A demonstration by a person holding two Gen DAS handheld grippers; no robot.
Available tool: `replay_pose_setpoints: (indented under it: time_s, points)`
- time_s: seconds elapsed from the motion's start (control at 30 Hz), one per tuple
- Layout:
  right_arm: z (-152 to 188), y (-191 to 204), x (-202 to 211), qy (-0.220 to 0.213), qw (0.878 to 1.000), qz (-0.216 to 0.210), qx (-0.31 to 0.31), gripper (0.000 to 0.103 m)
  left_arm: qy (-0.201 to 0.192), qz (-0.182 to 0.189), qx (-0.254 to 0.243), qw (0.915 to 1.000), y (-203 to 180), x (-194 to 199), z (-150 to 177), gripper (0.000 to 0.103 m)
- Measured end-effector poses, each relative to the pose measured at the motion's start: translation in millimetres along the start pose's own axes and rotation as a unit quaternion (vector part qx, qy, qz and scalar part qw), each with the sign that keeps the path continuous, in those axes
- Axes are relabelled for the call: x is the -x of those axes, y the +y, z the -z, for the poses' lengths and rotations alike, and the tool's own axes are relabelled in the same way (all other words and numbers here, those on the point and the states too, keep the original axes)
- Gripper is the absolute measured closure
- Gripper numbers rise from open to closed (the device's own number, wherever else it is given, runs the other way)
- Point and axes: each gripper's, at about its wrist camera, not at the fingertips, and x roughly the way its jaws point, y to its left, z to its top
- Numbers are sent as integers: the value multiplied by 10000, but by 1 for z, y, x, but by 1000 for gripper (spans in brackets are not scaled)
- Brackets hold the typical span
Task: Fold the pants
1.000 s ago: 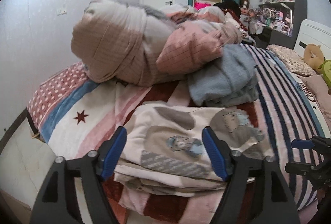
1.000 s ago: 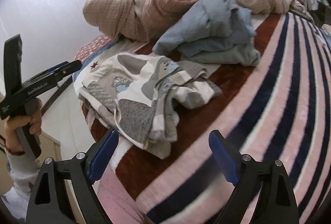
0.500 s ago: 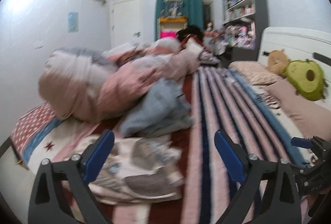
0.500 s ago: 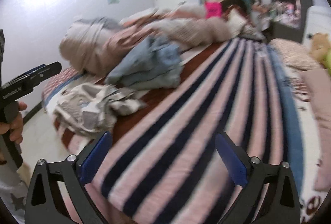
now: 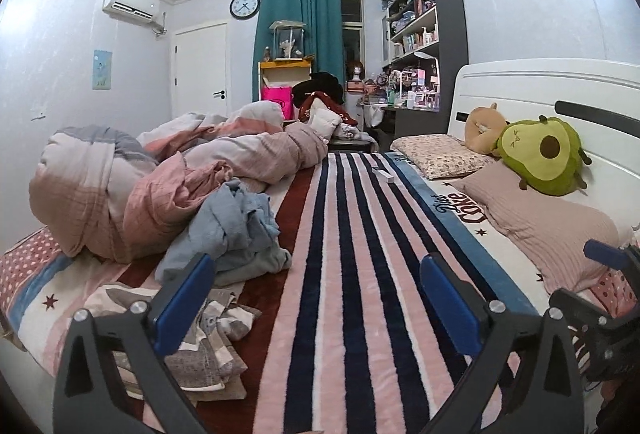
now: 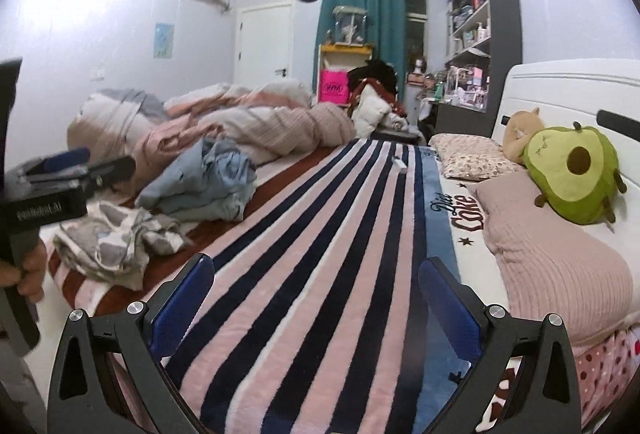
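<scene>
The folded cream-and-grey patterned pants (image 5: 208,350) lie at the bed's near left corner, behind my left gripper's left finger; they also show in the right wrist view (image 6: 116,238). A loose pile of light blue clothes (image 5: 236,230) lies just beyond them and shows in the right wrist view (image 6: 204,181) too. My left gripper (image 5: 316,298) is open and empty above the striped blanket (image 5: 360,274). My right gripper (image 6: 316,294) is open and empty, over the blanket's middle. The left gripper's body shows at the left of the right wrist view (image 6: 48,189).
A bunched pink and grey duvet (image 5: 160,177) fills the far left of the bed. Pillows (image 5: 548,230) and an avocado plush (image 5: 544,153) lie along the white headboard on the right. A small white object (image 5: 385,174) lies on the blanket. Shelves and a door stand behind.
Both grippers have drawn back from the folded pants and swung right and up, now facing along the bed. The pants stay at the bed's corner. Both stay open.
</scene>
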Motion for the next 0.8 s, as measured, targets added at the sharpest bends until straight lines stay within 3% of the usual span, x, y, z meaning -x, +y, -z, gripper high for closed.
replay_pose_setpoints:
  time_s: [0.2,0.8]
  points:
    - [-2,-4,8,-120,9997,194,3,1,-4,13,22,10000,-2,4,1,2]
    - [-4,-7,11,-93,9997,188,-119,1,-13,1,34,10000,-1,8,2,2]
